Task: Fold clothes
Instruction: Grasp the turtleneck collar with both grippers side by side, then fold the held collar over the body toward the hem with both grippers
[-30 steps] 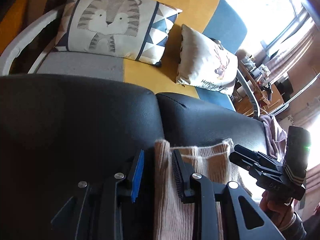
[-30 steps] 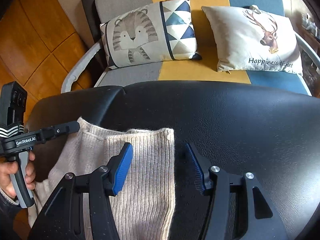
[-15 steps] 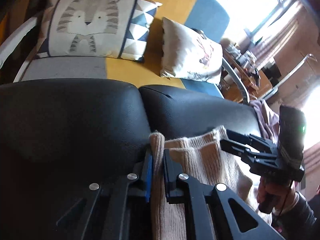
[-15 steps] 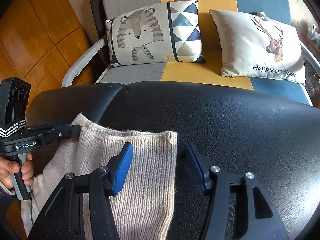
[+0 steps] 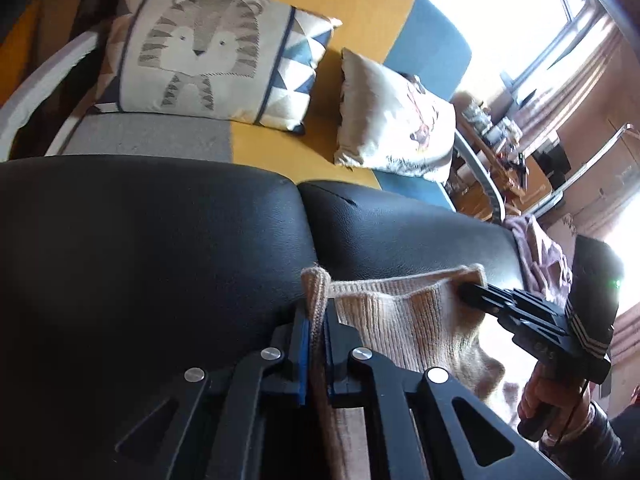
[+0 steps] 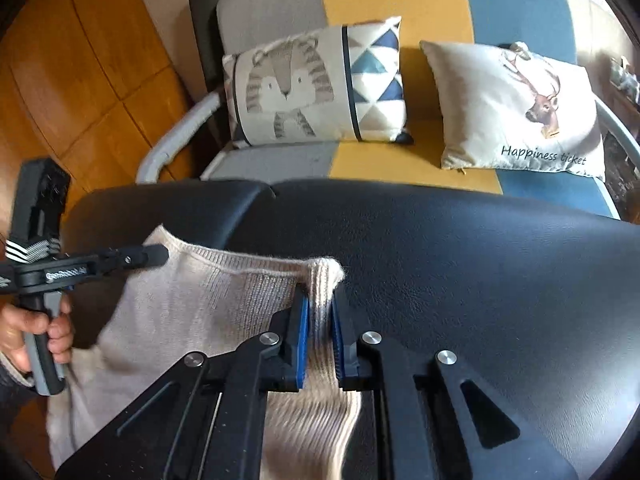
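Pinching one top corner each, the left tongs (image 5: 315, 338) and right tongs (image 6: 320, 320) are clamped on a beige ribbed knit sweater (image 6: 208, 312), which lies draped over the near edge of a black leather cushion (image 6: 460, 280), its upper hem stretched between them.

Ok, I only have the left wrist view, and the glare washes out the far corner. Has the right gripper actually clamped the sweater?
Observer: Yes. In the right wrist view the right gripper is shut, with its blue pads pinching a ribbed corner of the sweater.
Operator: Where does my left gripper sit from that side?
Observer: The tip of the left gripper is at the other top corner, over the black cushion.
Operator: And the rest of the garment?
Observer: It spreads down and to the left of the two corners, passing beside the left hand on its handle.
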`<state>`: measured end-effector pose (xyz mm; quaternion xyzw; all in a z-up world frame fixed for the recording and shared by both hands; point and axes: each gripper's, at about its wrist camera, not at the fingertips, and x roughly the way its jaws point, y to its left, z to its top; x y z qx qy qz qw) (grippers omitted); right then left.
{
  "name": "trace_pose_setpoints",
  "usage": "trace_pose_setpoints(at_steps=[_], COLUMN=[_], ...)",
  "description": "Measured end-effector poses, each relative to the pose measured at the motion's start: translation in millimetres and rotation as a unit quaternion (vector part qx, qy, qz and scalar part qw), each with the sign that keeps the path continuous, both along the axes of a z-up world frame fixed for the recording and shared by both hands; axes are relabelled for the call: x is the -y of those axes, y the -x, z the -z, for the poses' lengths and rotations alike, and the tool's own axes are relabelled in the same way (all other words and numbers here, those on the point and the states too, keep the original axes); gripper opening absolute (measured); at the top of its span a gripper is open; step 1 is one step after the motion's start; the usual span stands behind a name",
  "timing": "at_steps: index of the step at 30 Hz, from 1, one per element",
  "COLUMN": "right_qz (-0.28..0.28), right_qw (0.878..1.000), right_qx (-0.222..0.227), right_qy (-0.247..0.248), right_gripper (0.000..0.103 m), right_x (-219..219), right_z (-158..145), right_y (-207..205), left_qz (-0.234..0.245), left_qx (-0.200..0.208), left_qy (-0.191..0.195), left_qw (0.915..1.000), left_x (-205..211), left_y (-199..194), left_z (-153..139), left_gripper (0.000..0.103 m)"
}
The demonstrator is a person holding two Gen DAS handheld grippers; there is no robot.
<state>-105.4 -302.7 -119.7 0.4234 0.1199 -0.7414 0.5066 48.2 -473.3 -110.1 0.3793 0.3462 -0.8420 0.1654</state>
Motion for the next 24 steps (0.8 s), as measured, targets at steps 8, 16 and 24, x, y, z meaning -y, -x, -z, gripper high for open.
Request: trace_pose_setpoints(at_steps=[8,16,24], right_qz=[-0.011,-0.023,-0.03], right_qw=[0.998,0.996,0.997], right_qx=[-0.033,-0.059,-0.053], right_qy=[0.048,0.065,0.045], right_gripper=[0.011,0.011,0.011], right_x=[-32.8,-86.6,-130.1], right_z=[-63.0,-96.1,-71.1], right_y=[-41.9,-95.7,-144.5], left_qz=[0.005,0.031,0.066], left_qx=[-0.046,-0.076,-0.045], left_qy=[0.038,0.068,0.074], left_qw=[0.9982,0.9943,0.994], left_x=[-32.2,-89.8,-147.3], left_y=[-34.6,-83.4,-120.4], left_z=[-58.8,-106.3,-85.1], left_gripper=[0.005,0.005,0.005])
